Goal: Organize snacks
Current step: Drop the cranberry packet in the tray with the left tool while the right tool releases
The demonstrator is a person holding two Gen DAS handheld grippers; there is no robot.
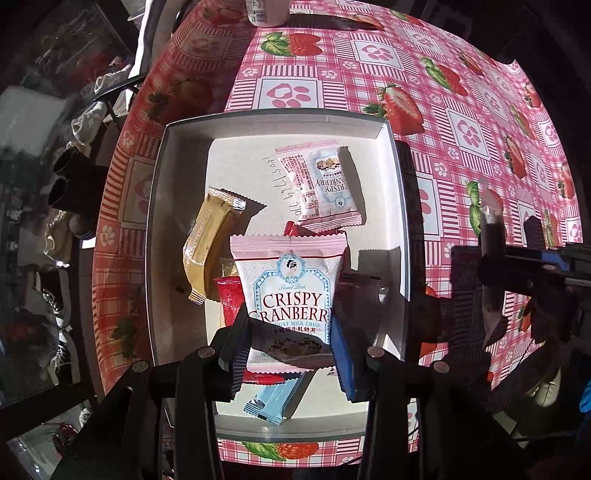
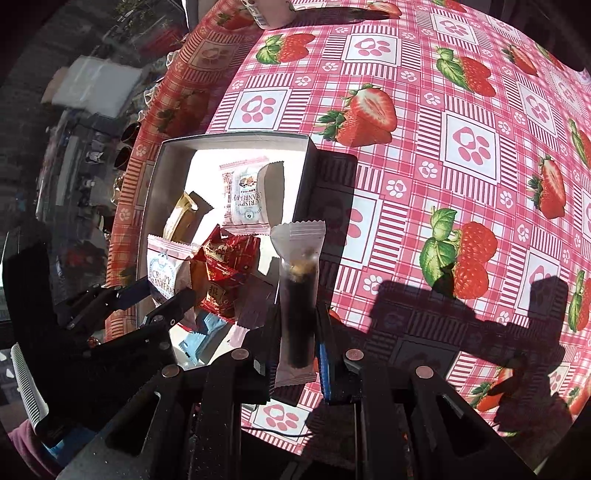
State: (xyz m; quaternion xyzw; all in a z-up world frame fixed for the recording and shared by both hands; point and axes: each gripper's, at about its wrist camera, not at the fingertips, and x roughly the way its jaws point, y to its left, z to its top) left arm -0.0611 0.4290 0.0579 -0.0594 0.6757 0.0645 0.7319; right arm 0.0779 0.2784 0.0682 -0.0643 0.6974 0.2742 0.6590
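Left claw [image 1: 291,354]: pointing down over the box, its black and blue fingers closed on the sides of a pink and white cranberry crisp packet [image 1: 291,291], which hangs above the other snacks.
Right claw [image 2: 295,350]: squeezed tight on a slim clear-wrapped snack bar [image 2: 298,295] with a dark filling, held upright at the box's right edge, over the tablecloth.
Box [image 1: 395,177]: a shallow white cardboard tray on the counter, near the left edge, with handwritten digits on its floor.
Inside the box: a second cranberry crisp packet [image 1: 321,184] lying flat toward the far right; a gold wrapped bar [image 1: 207,243] on the left; a red packet [image 2: 225,273] in the middle, partly under the held one; a light blue wrapper [image 1: 273,400] at the near end.
Counter [image 1: 461,122]: covered in a pink checked cloth printed with strawberries and paw prints, in hard sunlight with dark shadows of both tools.
Far edge: the base of a white labelled container [image 1: 266,13], cut off by the frame.
Floor at left: shoes, blurred.
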